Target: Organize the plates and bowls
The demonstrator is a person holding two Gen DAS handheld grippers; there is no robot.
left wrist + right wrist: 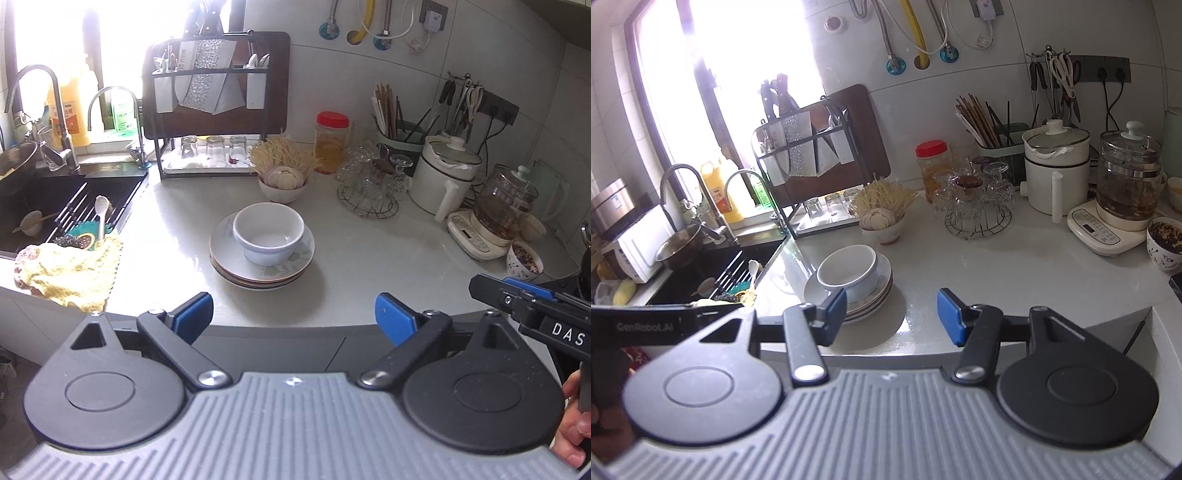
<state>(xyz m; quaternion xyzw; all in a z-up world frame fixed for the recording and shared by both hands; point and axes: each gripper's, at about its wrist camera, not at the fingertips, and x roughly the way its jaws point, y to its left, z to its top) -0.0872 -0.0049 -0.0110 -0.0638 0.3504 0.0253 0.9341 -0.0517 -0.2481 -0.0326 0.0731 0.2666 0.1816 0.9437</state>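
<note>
A white bowl (pixel 269 232) sits upright on a stack of plates (pixel 295 263) in the middle of the white counter (pixel 388 254). My left gripper (pixel 293 317) is open and empty, held back at the counter's front edge, short of the stack. In the right wrist view the bowl (pixel 849 271) and plates (pixel 882 282) lie ahead to the left. My right gripper (pixel 892 314) is open and empty, its left fingertip (pixel 835 309) overlapping the plates' near rim in view. The right gripper's body also shows in the left wrist view (pixel 532 299).
A black sink (pixel 55 206) with a spoon and yellow cloth (pixel 74 269) lies left. A dish rack (pixel 214 110) with glasses stands behind. A bowl of noodles and garlic (pixel 283 173), a jar (pixel 332 142), glass cups (pixel 373 181), a white pot (pixel 443 177) and a kettle (pixel 506 203) line the back right.
</note>
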